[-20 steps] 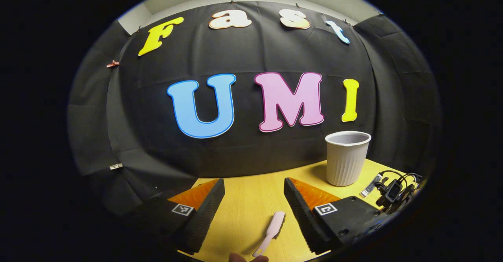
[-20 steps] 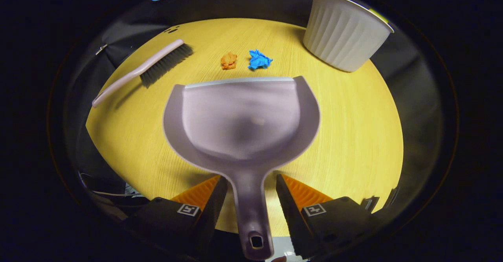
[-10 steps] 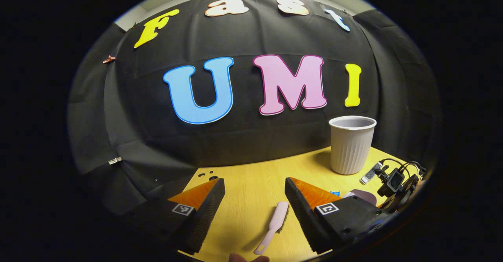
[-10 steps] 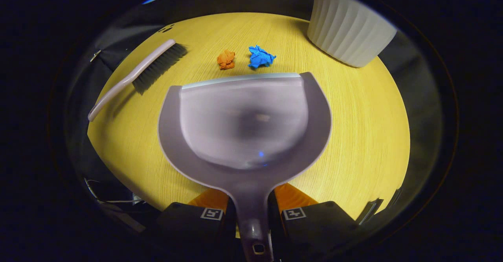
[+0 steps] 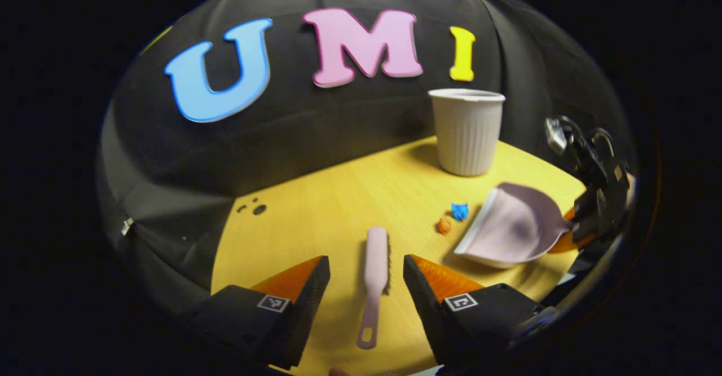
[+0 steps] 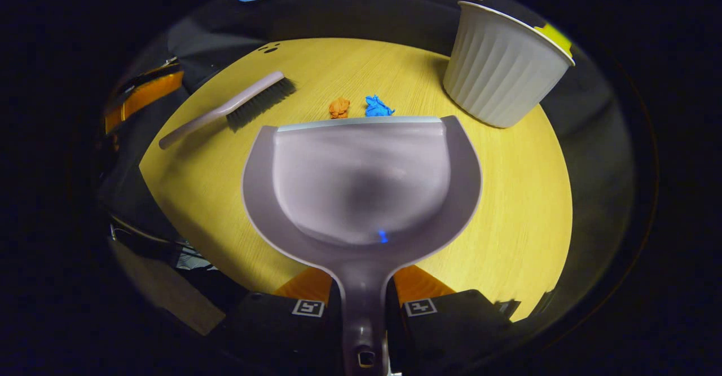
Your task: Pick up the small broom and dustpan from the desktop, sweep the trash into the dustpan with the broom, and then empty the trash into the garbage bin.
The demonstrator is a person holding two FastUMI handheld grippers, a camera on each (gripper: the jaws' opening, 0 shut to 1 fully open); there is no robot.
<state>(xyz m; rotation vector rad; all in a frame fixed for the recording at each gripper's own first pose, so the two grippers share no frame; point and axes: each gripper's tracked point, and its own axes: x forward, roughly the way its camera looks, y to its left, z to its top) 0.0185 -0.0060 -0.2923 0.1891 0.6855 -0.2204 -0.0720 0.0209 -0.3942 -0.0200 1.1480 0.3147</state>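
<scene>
The right tongs [image 6: 364, 302] have closed on the handle of the dustpan [image 6: 361, 178] and now hold it with its front edge just beside the two bits of trash [image 6: 356, 107]. The left tongs [image 5: 365, 283] have tipped down and now stand wide over the broom [image 5: 373, 269], which lies flat on the table [image 5: 338, 195] between their fingers, not yet gripped. So the dustpan is in hand and the broom is next; the bin [image 5: 467, 131] stands behind the trash.

Broom [image 5: 374, 269] between parted jaws, dustpan [image 5: 510, 226] rightward

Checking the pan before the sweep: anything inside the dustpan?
The dustpan looks empty. The orange scrap and blue scrap lie on the table just beyond its lip. Beneath the pan is hidden.
</scene>
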